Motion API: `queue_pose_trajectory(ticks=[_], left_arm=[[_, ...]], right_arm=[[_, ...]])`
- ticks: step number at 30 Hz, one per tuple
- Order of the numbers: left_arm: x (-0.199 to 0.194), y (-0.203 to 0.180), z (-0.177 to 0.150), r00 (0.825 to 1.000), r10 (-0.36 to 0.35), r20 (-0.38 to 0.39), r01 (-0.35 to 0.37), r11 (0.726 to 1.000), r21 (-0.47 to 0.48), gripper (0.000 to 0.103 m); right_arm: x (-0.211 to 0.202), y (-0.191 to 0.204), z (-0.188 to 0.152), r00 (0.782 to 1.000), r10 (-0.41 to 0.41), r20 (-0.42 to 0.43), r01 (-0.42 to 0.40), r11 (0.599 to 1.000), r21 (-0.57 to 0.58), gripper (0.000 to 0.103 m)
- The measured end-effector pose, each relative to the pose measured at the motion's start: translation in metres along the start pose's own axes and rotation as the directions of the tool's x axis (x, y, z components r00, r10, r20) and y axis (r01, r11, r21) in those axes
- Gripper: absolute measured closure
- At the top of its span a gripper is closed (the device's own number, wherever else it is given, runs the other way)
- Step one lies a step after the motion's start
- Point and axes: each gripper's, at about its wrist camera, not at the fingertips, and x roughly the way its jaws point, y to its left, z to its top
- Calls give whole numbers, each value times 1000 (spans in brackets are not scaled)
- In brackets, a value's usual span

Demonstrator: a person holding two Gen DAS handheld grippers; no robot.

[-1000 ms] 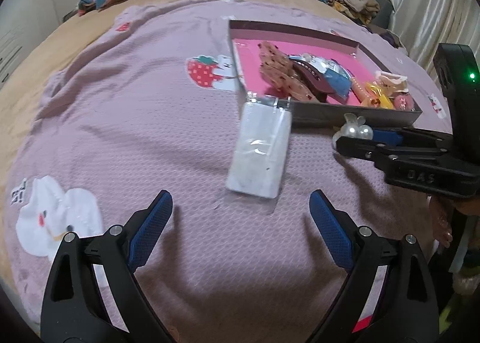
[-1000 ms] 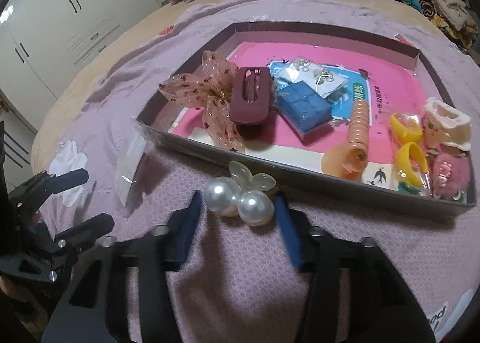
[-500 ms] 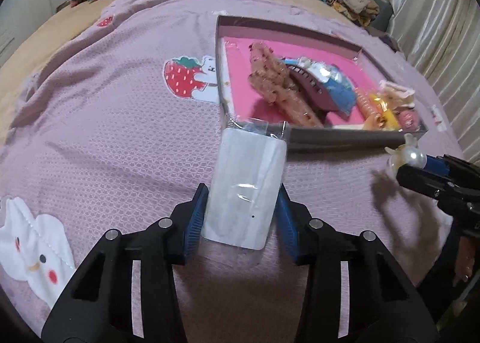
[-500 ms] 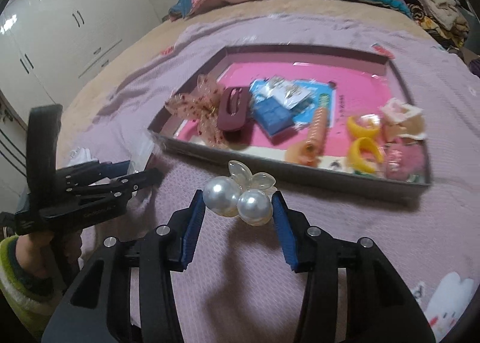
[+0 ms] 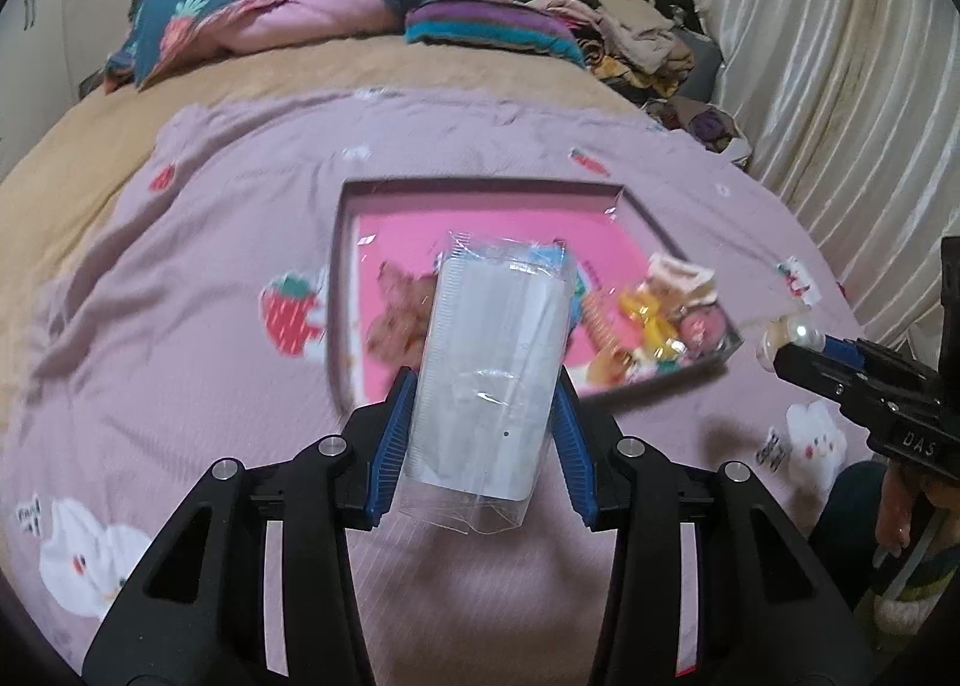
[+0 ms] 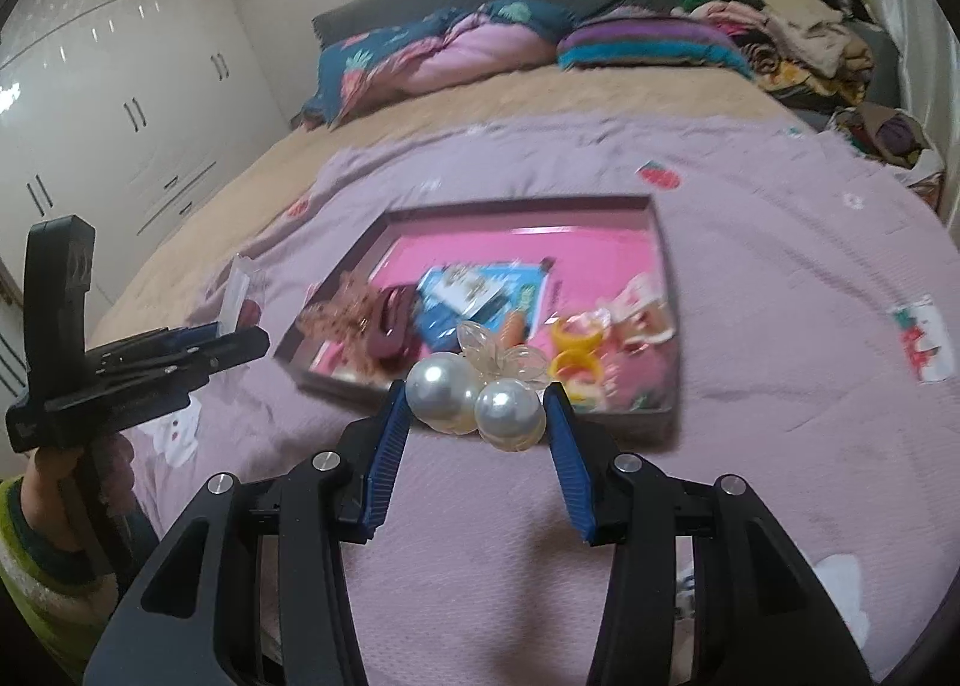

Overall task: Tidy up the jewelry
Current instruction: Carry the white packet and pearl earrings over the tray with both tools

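We are holding a clear plastic packet with a white card inside (image 5: 489,380) in our left gripper (image 5: 485,434), whose blue-padded jaws are pressing on the packet's two long edges; those jaws have just been closing, with the packet between them. The packet is hanging clear of the lilac quilted blanket with strawberry and bunny prints (image 5: 180,290), in front of the shallow dark-walled tray with a pink floor (image 5: 480,188) that is lying on the blanket. Our right gripper (image 6: 477,437) is clamping a hair clip of two large white pearls topped by clear petals (image 6: 474,395) between its blue pads, also off the blanket and just in front of the tray's near wall. Inside the tray we are seeing a sheer brown bow (image 6: 345,305), a maroon claw clip (image 6: 390,326), a blue card of earrings (image 6: 480,290) and yellow rings (image 6: 576,332), all blurred.
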Motion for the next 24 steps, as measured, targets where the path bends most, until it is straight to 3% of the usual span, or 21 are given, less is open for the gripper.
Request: queue_pose_trajectory(ticks=[12,24], left_arm=[[20,-27,44,1000,-20,22,19,999,42,67],[65,-32,56,999,-36,-25,37,999,34,67]], right_arm=[[-21,-23,26,995,-48,90,46,999,18,59],[0,-23,44,993,-77,88,80,996,-29,59]])
